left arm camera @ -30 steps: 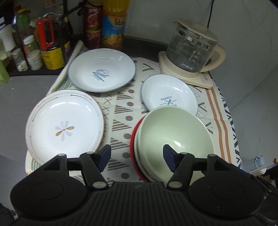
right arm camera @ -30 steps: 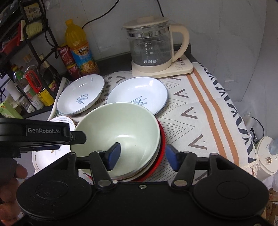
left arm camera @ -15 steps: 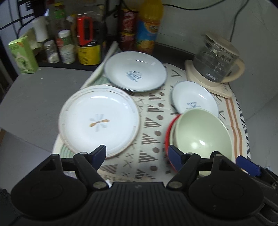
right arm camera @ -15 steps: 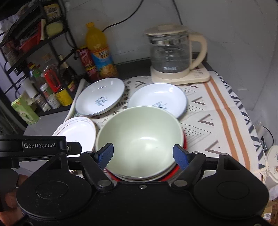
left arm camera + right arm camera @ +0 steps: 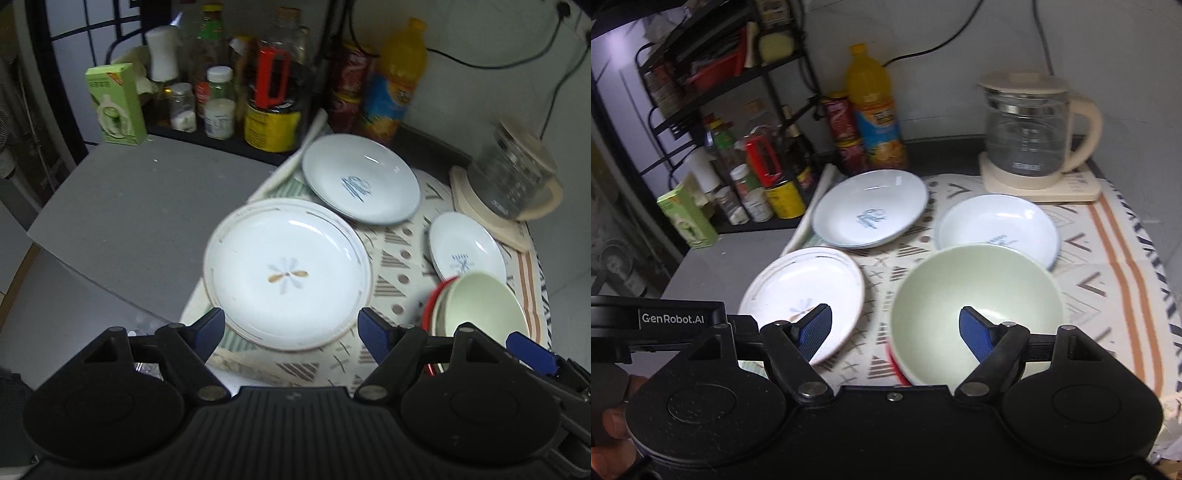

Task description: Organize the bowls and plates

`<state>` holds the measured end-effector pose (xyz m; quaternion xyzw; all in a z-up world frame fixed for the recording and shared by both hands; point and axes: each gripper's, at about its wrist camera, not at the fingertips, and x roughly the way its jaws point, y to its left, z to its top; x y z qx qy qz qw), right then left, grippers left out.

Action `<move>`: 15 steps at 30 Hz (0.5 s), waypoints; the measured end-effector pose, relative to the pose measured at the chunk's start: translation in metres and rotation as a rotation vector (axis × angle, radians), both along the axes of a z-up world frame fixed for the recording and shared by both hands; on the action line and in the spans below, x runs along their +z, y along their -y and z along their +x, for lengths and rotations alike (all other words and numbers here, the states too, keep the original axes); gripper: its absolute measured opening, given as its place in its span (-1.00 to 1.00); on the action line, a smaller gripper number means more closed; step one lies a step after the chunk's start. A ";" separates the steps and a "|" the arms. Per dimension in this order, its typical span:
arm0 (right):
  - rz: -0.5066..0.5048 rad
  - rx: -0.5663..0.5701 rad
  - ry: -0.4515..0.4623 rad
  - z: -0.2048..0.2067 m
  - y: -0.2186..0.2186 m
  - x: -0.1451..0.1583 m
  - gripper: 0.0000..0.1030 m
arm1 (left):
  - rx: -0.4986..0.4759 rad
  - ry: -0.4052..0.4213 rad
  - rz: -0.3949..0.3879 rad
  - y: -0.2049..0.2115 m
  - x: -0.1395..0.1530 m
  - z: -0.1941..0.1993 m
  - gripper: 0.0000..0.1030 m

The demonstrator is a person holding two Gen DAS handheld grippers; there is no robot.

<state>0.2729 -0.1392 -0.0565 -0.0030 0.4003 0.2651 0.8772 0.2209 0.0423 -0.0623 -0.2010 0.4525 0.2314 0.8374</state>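
Here the left claw stands wide, with nothing between its blue pads; its jaws have just been opening. It hangs above the near edge of the flower plate, a white plate with a small flower mark in the middle, and does not touch it. The right claw is also wide and holds nothing, and its jaws have just been opening too. In the right wrist view its right pad is seen in front of the green bowl, while its left pad is in front of the flower plate; whether any pad touches the dishes I cannot tell.

The green bowl sits on top of a stack with a red rim showing below it, at the near right part of the patterned cloth on the bench. Just behind the bowl lies a small white dish with blue print. A larger plate with a blue mark lies at the far side of the cloth, near the orange bottle. The glass kettle stands on its base in the far right corner. A person's fingers show at the left edge of the right wrist view.
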 end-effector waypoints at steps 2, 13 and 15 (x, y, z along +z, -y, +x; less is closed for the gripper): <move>-0.005 0.019 0.003 0.001 -0.011 0.001 0.46 | 0.010 0.007 -0.008 -0.009 -0.002 0.001 0.50; -0.028 0.059 -0.001 0.020 -0.058 -0.006 0.44 | 0.053 0.004 -0.073 -0.066 -0.026 0.010 0.50; -0.032 0.063 -0.013 0.023 -0.067 -0.010 0.40 | 0.049 0.004 -0.079 -0.075 -0.032 0.014 0.50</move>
